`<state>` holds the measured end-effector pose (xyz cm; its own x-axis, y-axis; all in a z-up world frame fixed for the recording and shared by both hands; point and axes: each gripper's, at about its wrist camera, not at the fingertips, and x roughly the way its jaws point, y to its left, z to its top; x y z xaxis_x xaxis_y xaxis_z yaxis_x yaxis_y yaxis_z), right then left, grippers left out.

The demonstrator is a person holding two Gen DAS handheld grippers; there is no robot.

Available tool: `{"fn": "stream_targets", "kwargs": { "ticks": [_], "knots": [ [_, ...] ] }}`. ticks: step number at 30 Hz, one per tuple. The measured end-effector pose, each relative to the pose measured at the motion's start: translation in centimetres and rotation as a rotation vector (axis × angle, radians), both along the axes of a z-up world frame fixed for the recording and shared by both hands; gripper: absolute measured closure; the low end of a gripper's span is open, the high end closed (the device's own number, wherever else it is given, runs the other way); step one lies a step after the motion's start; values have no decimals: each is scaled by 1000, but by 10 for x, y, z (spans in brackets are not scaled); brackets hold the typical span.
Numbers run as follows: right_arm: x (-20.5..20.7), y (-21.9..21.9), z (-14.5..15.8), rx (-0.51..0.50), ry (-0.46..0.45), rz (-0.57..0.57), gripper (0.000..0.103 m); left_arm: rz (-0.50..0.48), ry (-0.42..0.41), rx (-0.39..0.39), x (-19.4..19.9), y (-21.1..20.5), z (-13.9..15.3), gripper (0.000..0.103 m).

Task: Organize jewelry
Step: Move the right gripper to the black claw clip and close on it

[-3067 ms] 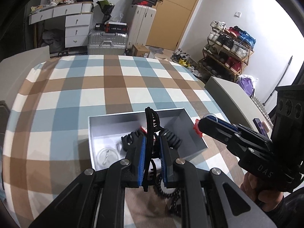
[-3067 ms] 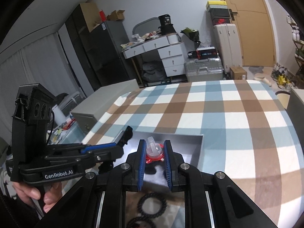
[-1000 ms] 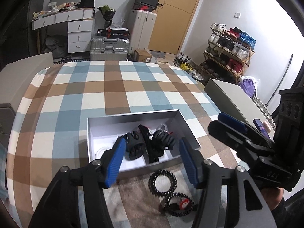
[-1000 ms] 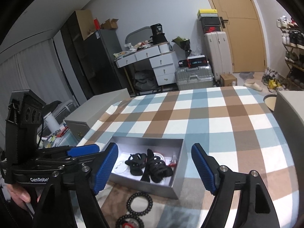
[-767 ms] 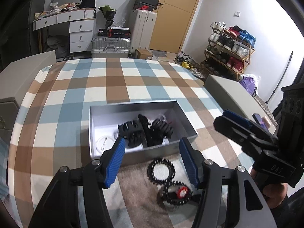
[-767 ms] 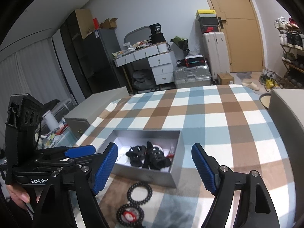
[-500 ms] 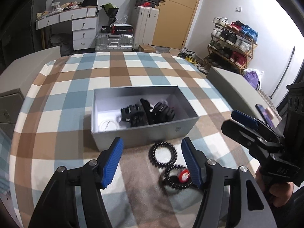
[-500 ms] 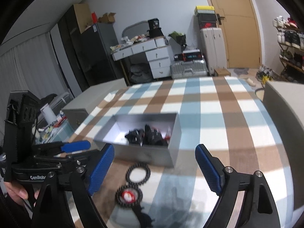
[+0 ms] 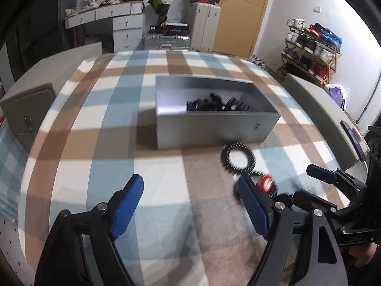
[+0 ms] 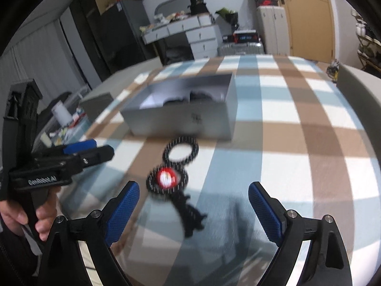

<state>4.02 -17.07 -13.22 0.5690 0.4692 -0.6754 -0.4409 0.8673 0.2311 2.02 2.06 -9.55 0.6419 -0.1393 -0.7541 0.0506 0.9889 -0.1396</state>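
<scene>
While several dark pieces already lie in the grey box (image 9: 214, 124) at upper centre, two black rings (image 10: 181, 152) and a red-centred one (image 10: 166, 178) lie on the checked surface (image 10: 309, 143) just below it. Both the left tongs (image 9: 190, 205) and right tongs (image 10: 194, 211) are spread and empty, having just widened. This looks like the approach to the next pickup; one pair must straddle a ring and close.

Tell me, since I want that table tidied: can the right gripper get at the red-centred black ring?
Probably yes. The right gripper is open and empty, and the red-centred black ring lies uncovered on the checked cloth just ahead of its fingers.
</scene>
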Motion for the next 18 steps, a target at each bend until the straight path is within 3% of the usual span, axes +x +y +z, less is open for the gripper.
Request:
{"fn": "stream_targets", "kwargs": {
  "ticks": [4, 14, 18],
  "knots": [
    [-4, 3, -12, -17, 34, 9, 10, 22, -5, 44, -13, 3, -7, 20],
    [-12, 14, -16, -75, 15, 43, 11, 67, 41, 23, -21, 17, -19, 19],
    [-15, 23, -20, -137, -8, 61, 17, 56, 53, 7, -22, 17, -21, 19]
  ]
}}
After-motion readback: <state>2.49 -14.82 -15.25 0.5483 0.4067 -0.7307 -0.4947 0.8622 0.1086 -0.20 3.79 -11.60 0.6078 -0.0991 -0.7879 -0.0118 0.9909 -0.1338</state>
